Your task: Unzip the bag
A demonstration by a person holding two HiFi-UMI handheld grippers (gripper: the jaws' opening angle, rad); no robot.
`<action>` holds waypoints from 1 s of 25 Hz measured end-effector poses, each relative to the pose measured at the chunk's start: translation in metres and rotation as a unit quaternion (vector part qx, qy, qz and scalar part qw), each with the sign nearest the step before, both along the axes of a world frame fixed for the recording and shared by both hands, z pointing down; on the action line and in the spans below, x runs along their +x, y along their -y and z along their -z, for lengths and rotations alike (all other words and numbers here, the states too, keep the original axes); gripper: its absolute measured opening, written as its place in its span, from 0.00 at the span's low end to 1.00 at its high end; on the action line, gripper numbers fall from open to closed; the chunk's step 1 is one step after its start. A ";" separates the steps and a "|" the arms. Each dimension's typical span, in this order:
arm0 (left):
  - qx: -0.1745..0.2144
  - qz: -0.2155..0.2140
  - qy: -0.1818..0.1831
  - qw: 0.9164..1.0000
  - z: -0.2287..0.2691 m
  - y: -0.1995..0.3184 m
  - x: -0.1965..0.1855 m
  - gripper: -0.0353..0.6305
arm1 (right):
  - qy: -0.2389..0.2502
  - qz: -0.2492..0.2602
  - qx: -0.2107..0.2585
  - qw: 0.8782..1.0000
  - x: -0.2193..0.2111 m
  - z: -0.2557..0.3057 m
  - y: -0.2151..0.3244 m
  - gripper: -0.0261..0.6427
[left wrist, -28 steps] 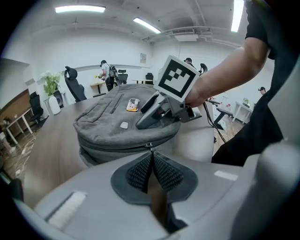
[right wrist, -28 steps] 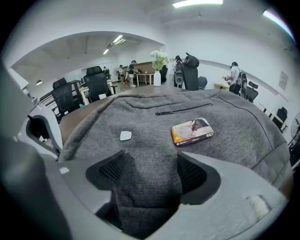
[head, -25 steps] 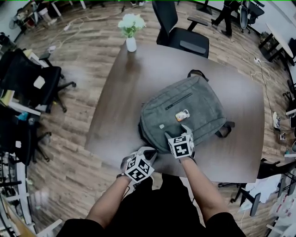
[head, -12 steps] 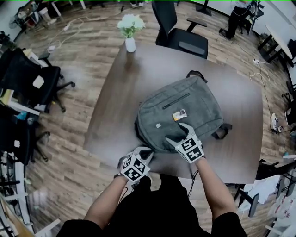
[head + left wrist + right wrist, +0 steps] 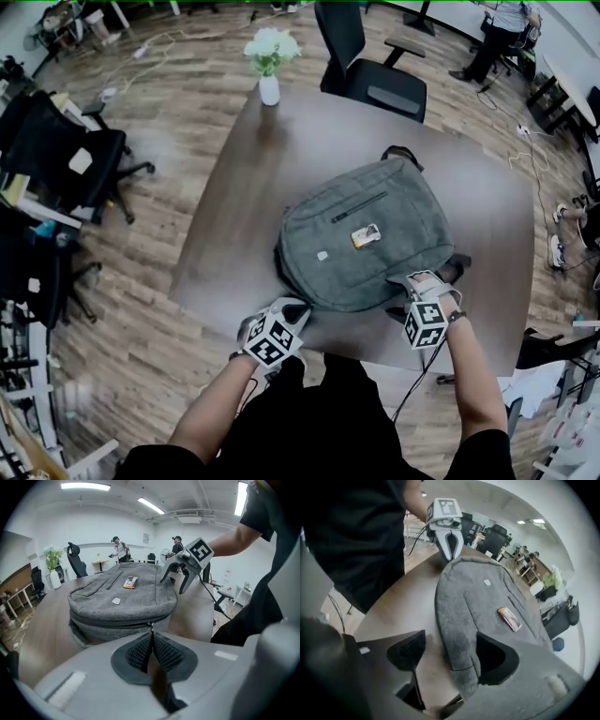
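Two tools: my left tool (image 5: 151, 645) pinches the zipper pull (image 5: 150, 627); my right tool (image 5: 447, 656) gapes astride the bag (image 5: 480, 597). Next I brace, then pull.

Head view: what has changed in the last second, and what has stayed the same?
The right tool slid rightward along the near edge of the bag to its corner; its jaws now stand apart around that edge. The left tool stayed where it was, shut on the zipper pull; the bag kept its place.
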State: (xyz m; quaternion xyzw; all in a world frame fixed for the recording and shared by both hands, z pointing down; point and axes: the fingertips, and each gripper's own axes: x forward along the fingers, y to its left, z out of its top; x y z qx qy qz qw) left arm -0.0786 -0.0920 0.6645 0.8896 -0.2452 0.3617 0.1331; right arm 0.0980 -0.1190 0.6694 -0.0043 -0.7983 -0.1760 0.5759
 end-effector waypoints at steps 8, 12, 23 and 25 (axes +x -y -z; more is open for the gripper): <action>0.001 0.005 0.001 1.000 0.001 -0.001 -0.001 0.09 | 0.031 -0.003 0.074 0.997 -0.011 -0.008 0.006 0.25; 0.010 0.008 0.004 1.000 0.002 -0.002 0.002 0.09 | 0.048 -0.073 0.058 0.994 -0.010 -0.006 0.011 0.21; 0.032 0.028 0.026 0.999 0.004 -0.007 -0.010 0.13 | 0.123 -0.275 0.012 0.954 -0.037 -0.003 0.016 0.19; 0.033 0.033 0.023 0.999 0.004 -0.008 -0.011 0.13 | 0.133 -0.303 0.009 0.944 -0.042 -0.002 0.016 0.19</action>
